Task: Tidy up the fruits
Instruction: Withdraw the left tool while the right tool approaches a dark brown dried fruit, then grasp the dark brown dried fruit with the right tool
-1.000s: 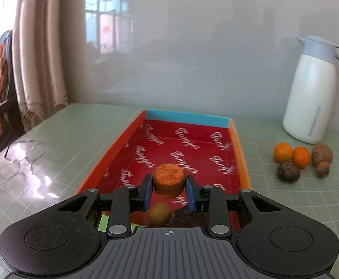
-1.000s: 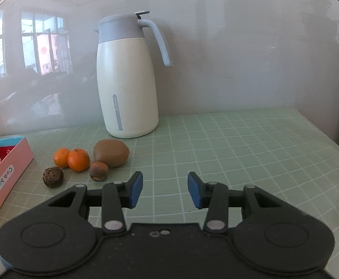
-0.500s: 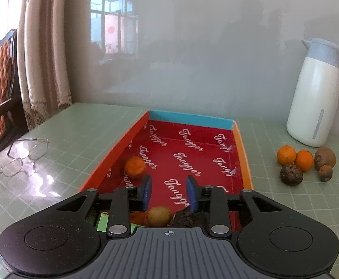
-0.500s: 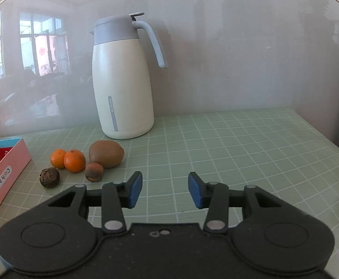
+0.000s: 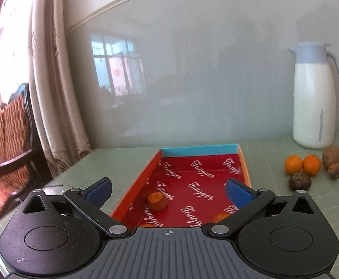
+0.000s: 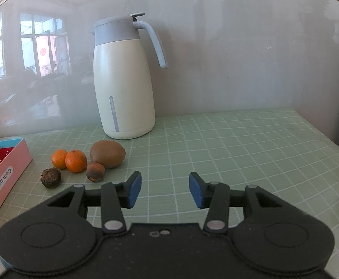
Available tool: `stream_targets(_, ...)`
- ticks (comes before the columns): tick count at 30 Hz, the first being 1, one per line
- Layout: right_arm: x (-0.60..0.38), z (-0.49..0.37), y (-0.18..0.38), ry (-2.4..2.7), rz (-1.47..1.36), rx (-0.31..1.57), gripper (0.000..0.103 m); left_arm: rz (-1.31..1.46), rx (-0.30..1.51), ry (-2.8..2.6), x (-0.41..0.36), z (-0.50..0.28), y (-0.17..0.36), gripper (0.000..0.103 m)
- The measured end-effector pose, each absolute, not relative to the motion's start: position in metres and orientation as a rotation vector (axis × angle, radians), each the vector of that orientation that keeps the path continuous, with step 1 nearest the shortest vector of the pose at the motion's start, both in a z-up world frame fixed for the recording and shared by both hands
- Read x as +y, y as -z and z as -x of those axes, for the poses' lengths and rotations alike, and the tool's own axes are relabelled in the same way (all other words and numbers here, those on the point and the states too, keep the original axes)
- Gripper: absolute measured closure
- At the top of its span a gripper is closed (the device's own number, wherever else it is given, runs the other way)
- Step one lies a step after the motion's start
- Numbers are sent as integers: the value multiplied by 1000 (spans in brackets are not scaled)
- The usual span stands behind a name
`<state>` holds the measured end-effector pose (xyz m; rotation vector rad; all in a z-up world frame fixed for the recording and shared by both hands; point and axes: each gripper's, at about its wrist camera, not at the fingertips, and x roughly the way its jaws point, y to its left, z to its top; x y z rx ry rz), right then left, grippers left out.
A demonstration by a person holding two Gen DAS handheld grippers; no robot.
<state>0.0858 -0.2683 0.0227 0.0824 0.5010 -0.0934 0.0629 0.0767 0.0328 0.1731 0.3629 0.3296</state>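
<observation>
Both grippers empty w/ fingers spread, left gripper over the box; next, I'd bring right gripper to the loose fruits on desk, frame's left-centre, pinching one orange gently, fingers level.

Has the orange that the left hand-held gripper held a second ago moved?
Yes. The orange now lies on the box floor near the box's left wall; the left hand-held gripper is empty.

Glossy printed card box mid-frame; matt plastic-looking jug upper centre; smooth shiny grid mat; rough brown kiwi; woven cloth chair left.
</observation>
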Motion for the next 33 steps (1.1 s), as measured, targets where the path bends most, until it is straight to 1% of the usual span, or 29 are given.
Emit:
stream_targets(7, -266, -86, -23, 86, -84, 502, 54, -175, 348, -339, 80, -59, -34, 0)
stream_targets(16, -253, -90, -20, 70, -69, 513, 54, -148, 328, -361, 91, -54, -35, 0)
stream_targets(33, -197, -111, -8, -18, -6, 531, 54, -101, 356, -428, 133, -48, -25, 0)
